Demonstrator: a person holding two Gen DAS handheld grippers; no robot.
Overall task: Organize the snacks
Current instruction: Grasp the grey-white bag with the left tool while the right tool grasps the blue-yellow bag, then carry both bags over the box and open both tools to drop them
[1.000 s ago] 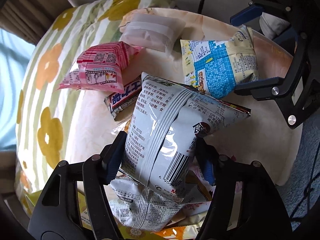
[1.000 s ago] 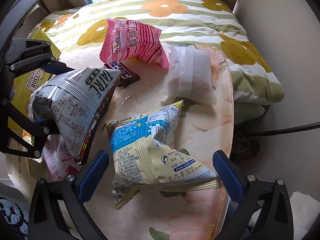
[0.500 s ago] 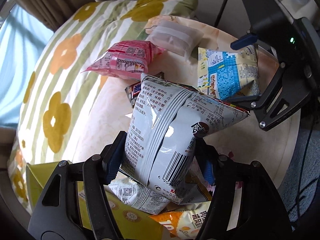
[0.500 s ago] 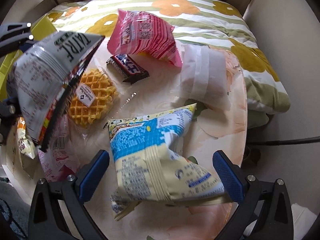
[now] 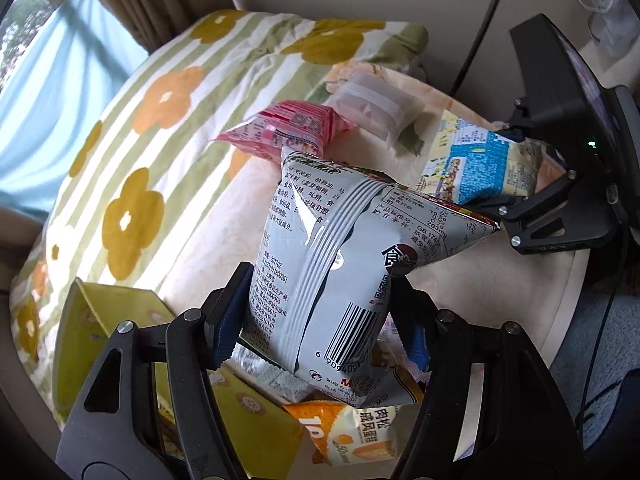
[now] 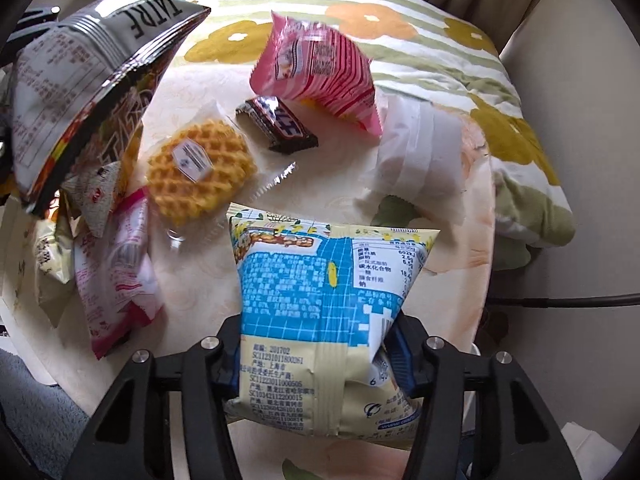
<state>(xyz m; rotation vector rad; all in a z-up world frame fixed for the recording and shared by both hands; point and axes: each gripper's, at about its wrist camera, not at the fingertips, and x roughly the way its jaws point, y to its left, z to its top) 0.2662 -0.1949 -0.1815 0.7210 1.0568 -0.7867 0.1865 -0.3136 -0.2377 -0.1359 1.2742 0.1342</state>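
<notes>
Two bags we hold | left gripper (image 5: 320, 320) clamps the grey bag (image 5: 340, 264) | right gripper (image 6: 316, 356), jaws just closing, pinches the blue bag (image 6: 320, 304) | waffle (image 6: 200, 170) ahead-left

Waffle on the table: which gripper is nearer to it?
Left. The left gripper holds the grey bag right beside the waffle; the right gripper sits farther off, clamping the blue bag.

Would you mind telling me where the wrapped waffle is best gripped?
Grip the waffle by the clear crimped wrapper edge jutting toward the chocolate bar, coming from above. It lies flat, and that side is free of neighbouring packets.
</notes>
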